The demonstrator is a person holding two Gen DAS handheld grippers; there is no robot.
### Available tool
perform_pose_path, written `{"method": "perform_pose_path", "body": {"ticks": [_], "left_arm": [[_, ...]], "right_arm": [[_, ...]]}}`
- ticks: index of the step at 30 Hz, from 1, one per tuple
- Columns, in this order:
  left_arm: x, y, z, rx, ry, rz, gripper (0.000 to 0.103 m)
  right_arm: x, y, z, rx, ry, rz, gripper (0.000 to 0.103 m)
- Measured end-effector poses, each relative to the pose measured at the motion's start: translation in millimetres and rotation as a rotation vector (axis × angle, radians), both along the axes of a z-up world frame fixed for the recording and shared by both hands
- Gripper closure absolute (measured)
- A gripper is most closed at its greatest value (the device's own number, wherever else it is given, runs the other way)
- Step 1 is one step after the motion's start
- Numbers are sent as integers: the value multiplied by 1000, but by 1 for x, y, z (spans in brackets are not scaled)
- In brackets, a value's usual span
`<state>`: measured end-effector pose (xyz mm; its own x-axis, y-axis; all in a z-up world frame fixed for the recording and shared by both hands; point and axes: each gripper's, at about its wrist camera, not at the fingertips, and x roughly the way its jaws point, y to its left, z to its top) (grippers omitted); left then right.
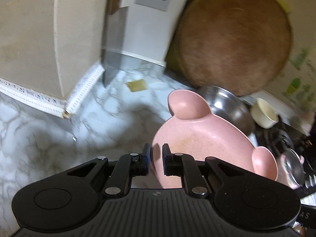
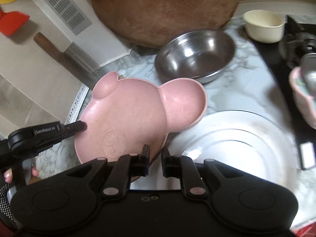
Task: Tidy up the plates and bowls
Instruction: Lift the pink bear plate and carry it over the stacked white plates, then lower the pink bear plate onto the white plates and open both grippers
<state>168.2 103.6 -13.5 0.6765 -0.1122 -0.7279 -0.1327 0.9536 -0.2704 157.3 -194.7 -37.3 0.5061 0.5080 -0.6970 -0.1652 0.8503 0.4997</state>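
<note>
Right wrist view, both grippers' fingers [image 2: 145, 159] pinching pink plate [image 2: 128, 114] rim

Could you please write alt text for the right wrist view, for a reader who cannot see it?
Both grippers, right gripper and left gripper, grip the rim of a pink bear-shaped plate over a marble counter. Behind sit a steel bowl, a cream cup and a round wooden board.

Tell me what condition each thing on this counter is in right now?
Pink plate: tilted, gripped at its rim by both grippers.
Left gripper: shut on the plate's rim.
Right gripper: shut on the plate's near rim.
Steel bowl: upright, empty.
Cream cup: upright, looks empty.
Round wooden board: propped up behind the bowl.
</note>
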Motion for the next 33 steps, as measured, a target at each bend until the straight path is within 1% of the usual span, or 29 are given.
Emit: {"method": "perform_pose_path", "body": {"ticks": [6,12,17,23,33], "left_arm": [[-36,-46,10,17,-30,-71,91],[-53,-80,4,14,-15,-101,91],[-61,-102,-10,13,9,-84,91],[-64,-115,-27,17,44,-58,91],[-59,-126,-37,47,62,-23,91]], "right_arm": [[-32,-44,3,-15,-3,-70,90],[-44,-79,-1,-36,0,-101,90],[-42,-99,-10,-64,7,-73,90],[-35,-111,-24,-75,13,-30,90],[-14,-114,-34,-83,6,9,92]]}}
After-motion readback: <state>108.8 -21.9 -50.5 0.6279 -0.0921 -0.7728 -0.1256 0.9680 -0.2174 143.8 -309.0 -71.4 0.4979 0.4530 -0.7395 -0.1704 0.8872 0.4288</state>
